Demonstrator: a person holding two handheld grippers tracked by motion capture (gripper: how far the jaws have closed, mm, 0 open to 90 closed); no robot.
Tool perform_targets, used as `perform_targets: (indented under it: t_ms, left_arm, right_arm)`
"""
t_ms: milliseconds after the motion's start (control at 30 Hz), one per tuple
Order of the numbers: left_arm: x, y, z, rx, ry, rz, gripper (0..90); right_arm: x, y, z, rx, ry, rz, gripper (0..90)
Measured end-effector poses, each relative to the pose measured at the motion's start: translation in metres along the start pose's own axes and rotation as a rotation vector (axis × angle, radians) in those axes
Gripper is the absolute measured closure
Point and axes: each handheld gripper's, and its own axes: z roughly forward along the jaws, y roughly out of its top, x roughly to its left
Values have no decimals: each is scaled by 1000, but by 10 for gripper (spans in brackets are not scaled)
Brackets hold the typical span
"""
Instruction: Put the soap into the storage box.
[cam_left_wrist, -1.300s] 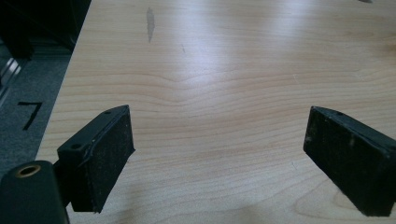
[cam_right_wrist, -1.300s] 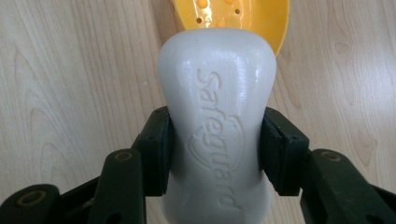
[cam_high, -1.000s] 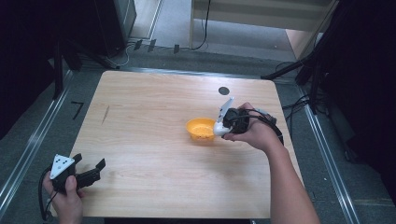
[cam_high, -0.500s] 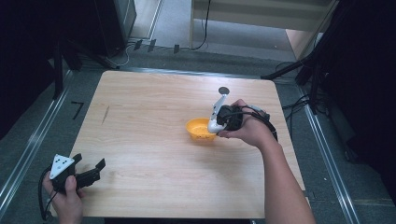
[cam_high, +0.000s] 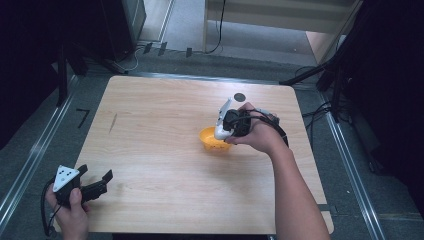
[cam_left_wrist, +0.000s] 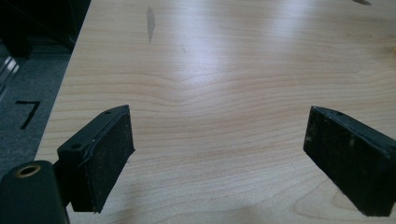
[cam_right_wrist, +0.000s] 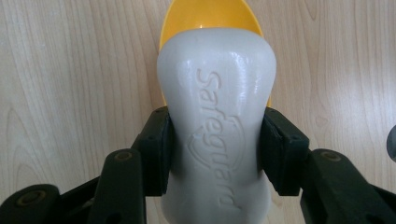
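A white soap bar (cam_high: 223, 119) stamped "Safeguard" (cam_right_wrist: 217, 116) stands on end between the jaws of my right gripper (cam_high: 226, 127), which is shut on its sides (cam_right_wrist: 215, 154). It hangs just over the right rim of a small orange bowl (cam_high: 211, 142) on the wooden table (cam_high: 160, 115); in the right gripper view the bowl (cam_right_wrist: 210, 16) peeks out behind the bar's top. My left gripper (cam_high: 95, 173) rests at the table's near left corner, its jaws wide open over bare wood (cam_left_wrist: 219, 158).
A small black round mark (cam_high: 240, 96) sits on the table behind the right hand. A dark streak (cam_high: 113, 122) marks the wood at the left. Grey floor with metal rails runs along both sides, and cables lie beyond the far edge.
My right hand has carried the soap bar a little to the left, over the bowl, and tipped it more upright. The left gripper has stayed where it was.
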Motion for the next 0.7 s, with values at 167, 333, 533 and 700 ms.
perform_targets:
  t_ms: [167,333,533,700]
  left_arm:
    - [0,0,0,0,-1,-3,89]
    - [0,0,0,-1,-2,-1,89]
    - [0,0,0,0,-2,-3,89]
    - [0,0,0,-3,-3,-6,89]
  right_arm:
    - [0,6,4,-2,5,-1,510]
    - [0,12,9,-7,4,-16,510]
    - [-2,16,15,-1,-1,-33,509]
    - [-3,19,21,2,10,-53,510]
